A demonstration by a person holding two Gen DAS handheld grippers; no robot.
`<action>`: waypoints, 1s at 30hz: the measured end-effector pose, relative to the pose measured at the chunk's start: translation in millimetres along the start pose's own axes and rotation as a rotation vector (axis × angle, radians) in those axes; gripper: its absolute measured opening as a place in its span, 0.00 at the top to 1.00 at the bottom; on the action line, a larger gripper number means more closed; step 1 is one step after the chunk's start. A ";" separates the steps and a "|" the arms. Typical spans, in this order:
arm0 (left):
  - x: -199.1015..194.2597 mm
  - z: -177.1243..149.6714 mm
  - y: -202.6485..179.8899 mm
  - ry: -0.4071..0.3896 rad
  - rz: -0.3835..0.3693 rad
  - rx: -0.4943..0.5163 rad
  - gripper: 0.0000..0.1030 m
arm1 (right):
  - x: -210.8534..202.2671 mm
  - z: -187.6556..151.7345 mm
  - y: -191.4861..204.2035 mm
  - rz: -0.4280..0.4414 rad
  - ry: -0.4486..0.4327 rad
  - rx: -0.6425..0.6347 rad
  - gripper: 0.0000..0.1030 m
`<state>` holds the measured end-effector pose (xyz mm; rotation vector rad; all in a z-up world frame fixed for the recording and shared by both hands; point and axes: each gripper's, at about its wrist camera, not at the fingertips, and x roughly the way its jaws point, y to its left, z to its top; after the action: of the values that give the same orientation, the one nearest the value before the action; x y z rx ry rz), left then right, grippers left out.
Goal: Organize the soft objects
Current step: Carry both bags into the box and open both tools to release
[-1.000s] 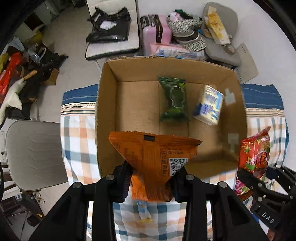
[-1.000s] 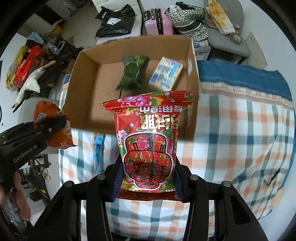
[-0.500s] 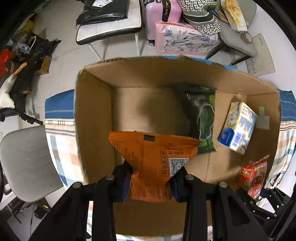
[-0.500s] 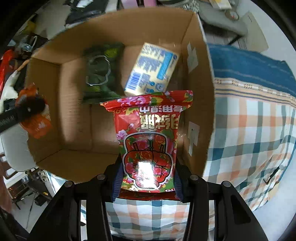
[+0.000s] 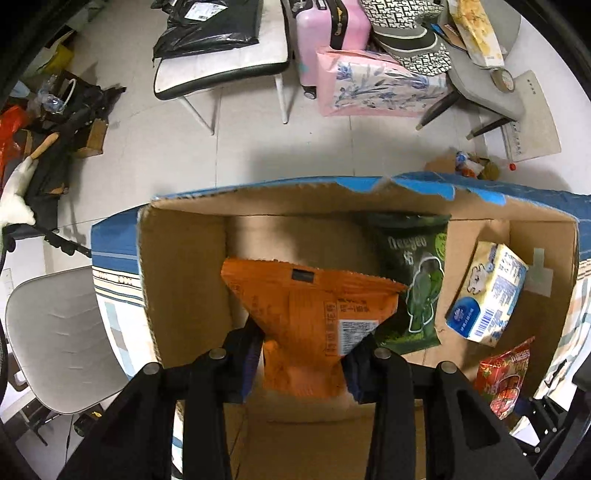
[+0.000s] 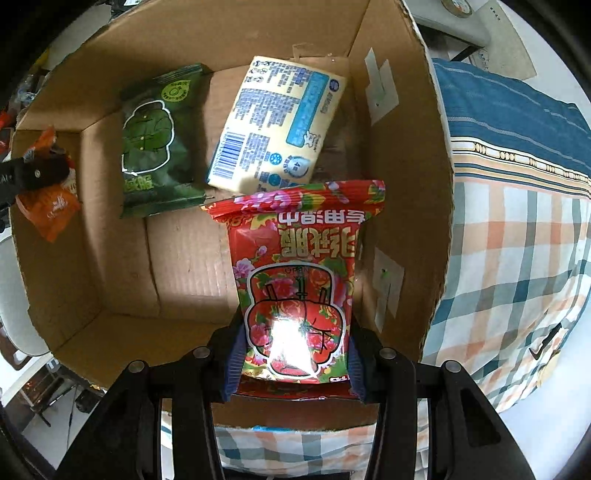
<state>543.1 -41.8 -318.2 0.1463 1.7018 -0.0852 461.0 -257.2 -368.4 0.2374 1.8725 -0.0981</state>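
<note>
My left gripper [image 5: 303,354] is shut on an orange snack bag [image 5: 310,317] and holds it inside the open cardboard box [image 5: 181,266], near its left wall. My right gripper [image 6: 293,354] is shut on a red flowered packet [image 6: 295,266] and holds it over the box [image 6: 402,184], near its right wall. A green packet [image 6: 155,144] and a cream and blue tissue pack [image 6: 277,125] lie on the box floor. The left view also shows the green packet [image 5: 413,284], the tissue pack [image 5: 487,299] and the red packet [image 5: 506,373]. The right view shows the orange bag [image 6: 48,206] at the left.
The box stands on a checked cloth [image 6: 517,258] with a blue striped border. A grey chair [image 5: 55,332] is at the left. Beyond the box are a pink suitcase [image 5: 328,29], a pink flowered bag [image 5: 376,85] and floor clutter [image 5: 55,122].
Both grippers have moved forward and down, from above the box's near edge to inside it, each still holding its packet. The box now fills both views.
</note>
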 end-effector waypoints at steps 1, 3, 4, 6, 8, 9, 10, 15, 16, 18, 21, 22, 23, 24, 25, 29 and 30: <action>-1.1 0.0 1.3 -0.003 0.000 -0.007 0.65 | 0.6 0.8 0.3 0.007 0.004 0.000 0.52; -2.2 0.5 4.1 -0.004 -0.006 -0.019 0.65 | 3.9 2.0 -0.1 0.001 0.015 -0.005 0.52; -3.5 0.0 5.4 -0.004 -0.011 -0.024 0.64 | 4.6 2.8 -0.2 -0.001 0.018 -0.008 0.51; -6.4 -0.6 7.3 -0.009 -0.015 -0.030 0.60 | 1.7 1.9 1.7 0.001 0.018 -0.010 0.48; -11.3 -2.2 9.2 -0.022 -0.019 -0.036 0.60 | -3.1 0.7 3.7 -0.002 0.010 -0.016 0.43; -13.9 -3.7 10.2 -0.026 -0.021 -0.040 0.55 | -6.0 -0.1 4.5 0.001 0.006 -0.016 0.41; -17.6 -6.5 11.3 -0.035 -0.026 -0.043 0.51 | -8.4 -0.9 5.1 0.002 0.003 -0.016 0.41; -36.2 -18.7 13.7 -0.076 -0.029 -0.051 0.38 | -20.9 -6.0 8.6 0.002 -0.016 -0.019 0.38; -39.5 -20.5 14.1 -0.086 -0.035 -0.052 0.25 | -23.0 -7.4 7.9 0.006 -0.018 -0.021 0.37; -46.6 -28.2 14.7 -0.108 -0.057 -0.058 0.20 | -25.7 -9.9 5.5 0.006 -0.027 -0.024 0.36; -57.9 -43.0 14.3 -0.134 -0.078 -0.058 0.09 | -34.9 -17.2 10.1 0.001 -0.039 -0.034 0.32; -62.9 -51.4 13.2 -0.153 -0.076 -0.052 0.09 | -37.3 -18.7 11.0 0.007 -0.043 -0.035 0.29; -66.5 -55.8 11.1 -0.165 -0.066 -0.048 0.09 | -41.3 -22.0 11.8 0.014 -0.051 -0.039 0.23; -71.5 -65.0 9.6 -0.186 -0.061 -0.043 0.09 | -44.4 -24.1 11.9 0.014 -0.060 -0.043 0.18; -75.0 -72.1 8.3 -0.199 -0.063 -0.041 0.09 | -48.6 -27.3 12.7 0.010 -0.074 -0.048 0.14; -87.5 -105.6 1.4 -0.250 -0.058 -0.020 0.08 | -62.1 -41.5 13.6 0.010 -0.130 -0.065 0.04; -89.7 -113.1 0.0 -0.262 -0.051 -0.019 0.08 | -66.0 -46.8 14.6 0.006 -0.146 -0.071 0.04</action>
<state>443.9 -30.2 -214.0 0.0739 1.4442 -0.1210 439.8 -241.8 -290.4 0.1819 1.7270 -0.0432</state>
